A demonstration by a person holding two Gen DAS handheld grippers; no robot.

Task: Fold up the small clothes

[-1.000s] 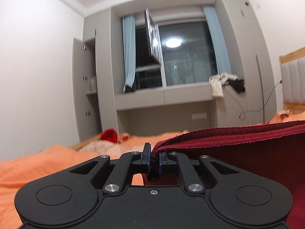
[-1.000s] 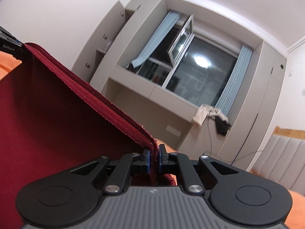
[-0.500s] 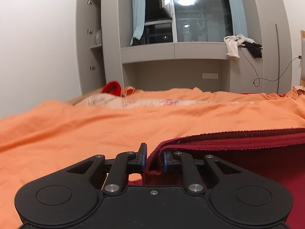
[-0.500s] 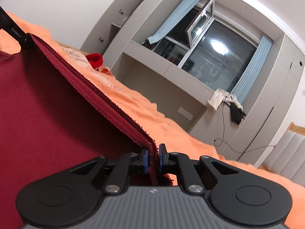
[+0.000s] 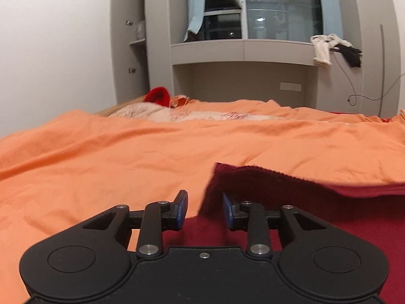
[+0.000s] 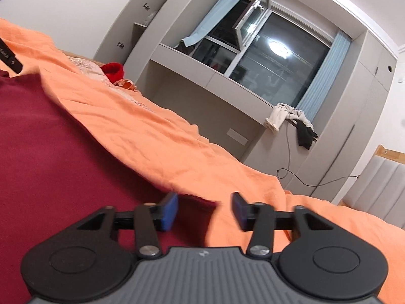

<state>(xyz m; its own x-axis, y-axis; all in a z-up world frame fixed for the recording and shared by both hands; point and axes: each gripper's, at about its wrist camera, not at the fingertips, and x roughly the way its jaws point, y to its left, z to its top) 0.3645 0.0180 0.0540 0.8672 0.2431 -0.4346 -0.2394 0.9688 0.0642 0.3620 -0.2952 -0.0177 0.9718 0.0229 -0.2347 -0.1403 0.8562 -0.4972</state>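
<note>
Left gripper and right gripper gape wide (gripping nothing) over the maroon garment

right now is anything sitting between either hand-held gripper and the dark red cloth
Nothing visible. The left hand-held gripper and the right hand-held gripper are both open right at corners of the dark red cloth, which lies on the orange bedcover.

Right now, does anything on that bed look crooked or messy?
Yes. The dark red garment has its near corner standing up off the orange bedsheet, by the open left gripper, instead of lying flat. The right gripper is open too.
</note>
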